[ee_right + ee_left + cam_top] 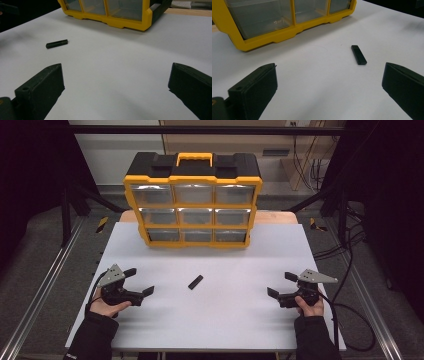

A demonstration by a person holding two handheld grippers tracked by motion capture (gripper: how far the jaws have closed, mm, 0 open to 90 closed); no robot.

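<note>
A small flat black rectangular bar (pixel 195 282) lay at the centre of the white desk (pixel 225 320), below the yellow drawer organiser (pixel 192 212). The left gripper (pixel 139 281) and right gripper (pixel 281 284) flanked it, jaws apart and empty, seemingly poised to pick it up.

Open table (pixel 215 315); organizer (pixel 192 200) blocks rear.

We see a white table (pixel 225 320) carrying a yellow-and-black drawer organizer (pixel 193 200) at its far edge (standing upright, clear drawers facing us) and a small black bar (pixel 195 281) lying flat near the middle.
</note>
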